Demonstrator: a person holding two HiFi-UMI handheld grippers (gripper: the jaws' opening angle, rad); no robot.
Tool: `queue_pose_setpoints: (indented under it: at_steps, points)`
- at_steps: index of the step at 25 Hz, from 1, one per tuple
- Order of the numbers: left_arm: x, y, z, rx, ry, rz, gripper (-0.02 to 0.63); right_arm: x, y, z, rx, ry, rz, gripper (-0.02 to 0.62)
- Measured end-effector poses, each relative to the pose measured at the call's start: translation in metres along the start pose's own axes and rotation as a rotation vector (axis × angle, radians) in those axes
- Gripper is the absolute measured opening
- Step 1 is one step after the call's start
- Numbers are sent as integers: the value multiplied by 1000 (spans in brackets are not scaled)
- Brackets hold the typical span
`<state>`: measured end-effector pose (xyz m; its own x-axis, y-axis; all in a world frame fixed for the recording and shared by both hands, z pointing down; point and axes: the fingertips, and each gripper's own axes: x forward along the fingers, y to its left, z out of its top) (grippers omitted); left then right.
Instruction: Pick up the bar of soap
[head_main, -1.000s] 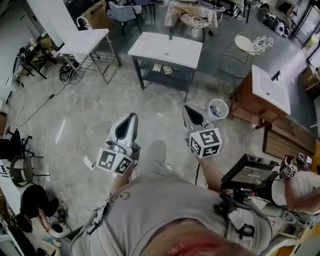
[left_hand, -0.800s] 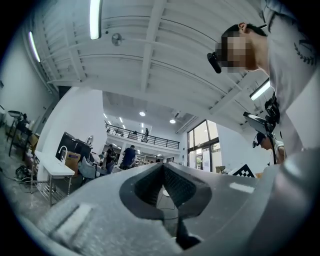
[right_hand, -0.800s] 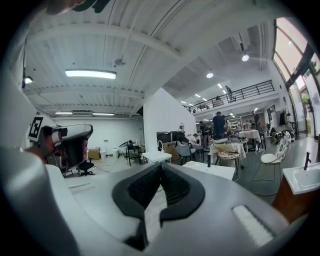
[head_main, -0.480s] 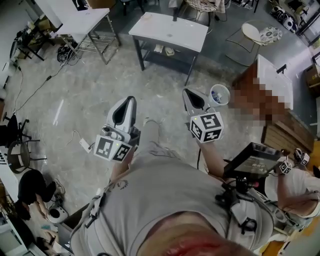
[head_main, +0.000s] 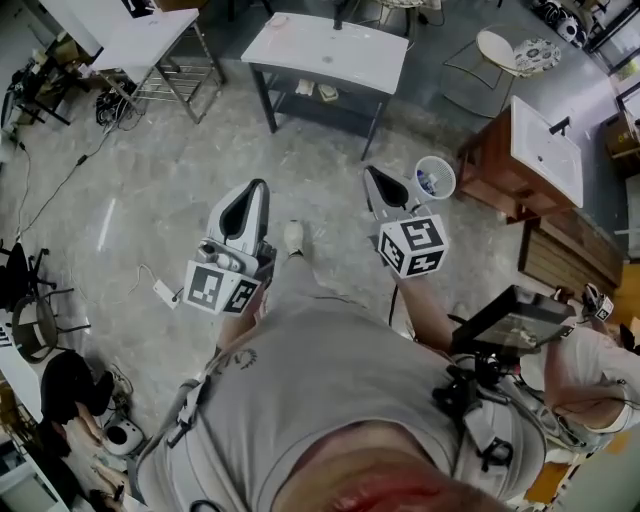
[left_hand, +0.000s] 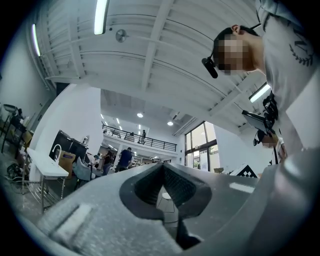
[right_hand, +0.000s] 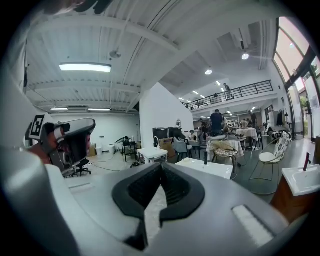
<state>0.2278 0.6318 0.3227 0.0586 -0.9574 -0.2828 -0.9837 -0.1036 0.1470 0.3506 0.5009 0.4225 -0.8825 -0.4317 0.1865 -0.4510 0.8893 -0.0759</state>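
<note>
While I hold both grippers out ahead of me above the grey floor (head_main: 150, 190), each has its fingers closed tip to tip with nothing between them. The left gripper (head_main: 260, 186) sits left of centre in the head view, and its marker cube (head_main: 222, 290) is close to my shirt. The right gripper (head_main: 371, 174) sits right of centre, well apart from the left one, with its own cube (head_main: 412, 246) below it. My shoe (head_main: 293, 238) shows between the two.

I cannot pick out the bar of soap in any view. A white table (head_main: 340, 55) stands at the upper middle of the frame. A small pale thing (head_main: 278, 20) lies near its far left corner, too small to name. A wooden washstand (head_main: 490, 170) with a white basin on top stands at the right edge. A small white waste bin (head_main: 435, 178) is just beside the washstand and near my right gripper's tip.
</note>
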Motion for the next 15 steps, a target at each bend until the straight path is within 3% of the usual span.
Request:
queue_pose_setpoints:
  at_steps: [15]
  points:
    - [103, 123, -29, -60, 39, -53, -3, 130, -40, 36, -1, 39, -26, 3]
